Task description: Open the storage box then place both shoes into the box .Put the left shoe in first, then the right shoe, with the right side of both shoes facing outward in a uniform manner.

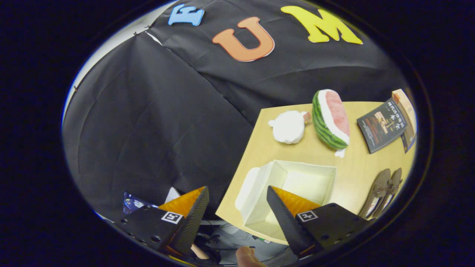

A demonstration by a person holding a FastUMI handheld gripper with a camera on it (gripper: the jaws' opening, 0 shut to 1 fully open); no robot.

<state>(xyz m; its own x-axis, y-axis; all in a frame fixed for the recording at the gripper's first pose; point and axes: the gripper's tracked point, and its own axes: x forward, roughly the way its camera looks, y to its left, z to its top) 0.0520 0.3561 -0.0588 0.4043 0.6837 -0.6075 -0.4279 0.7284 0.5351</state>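
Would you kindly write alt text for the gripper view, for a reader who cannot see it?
The open gripper hovers with nothing between its fingers above the near corner of a wooden table, over an open white storage box. Beyond the box lie a white plush toy, a watermelon slice toy and a dark booklet; a pair of brown shoes lies beside the box.
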